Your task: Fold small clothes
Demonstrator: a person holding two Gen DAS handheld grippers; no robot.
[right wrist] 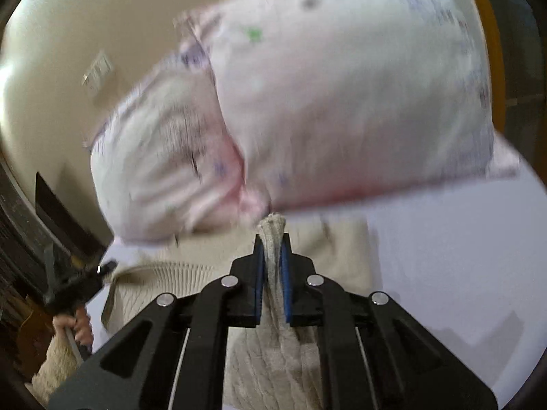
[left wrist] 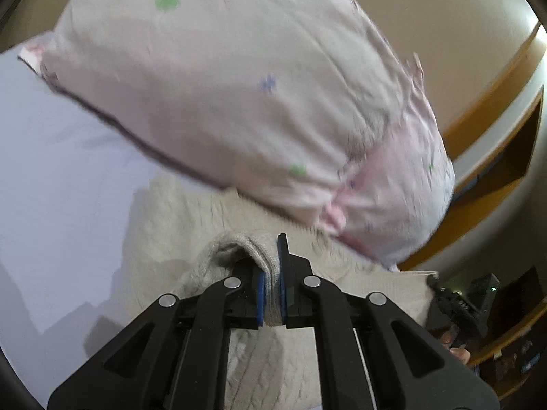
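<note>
Pillow (right wrist: 307, 109) motion-blurred in right wrist view, print unreadable; top cut by frame edge. Beige knit sweater (left wrist: 191, 225) far edge hidden under pillow, near part behind the linkages. Dark items at lower right of left wrist view (left wrist: 512, 352) too small to identify. Wall plate (right wrist: 97, 71) blurred.

Black angular left tongs (left wrist: 271, 285), blue pads, silver round rivets, matching right tongs (right wrist: 272, 282)

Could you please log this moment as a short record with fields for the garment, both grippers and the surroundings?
garment: beige knit sweater, on the pale sheet
left gripper: shut on sweater edge
right gripper: shut on a bunched sweater fold
behind: pink floral pillow, overlapping the sweater's far edge
image: motion-blurred
</note>
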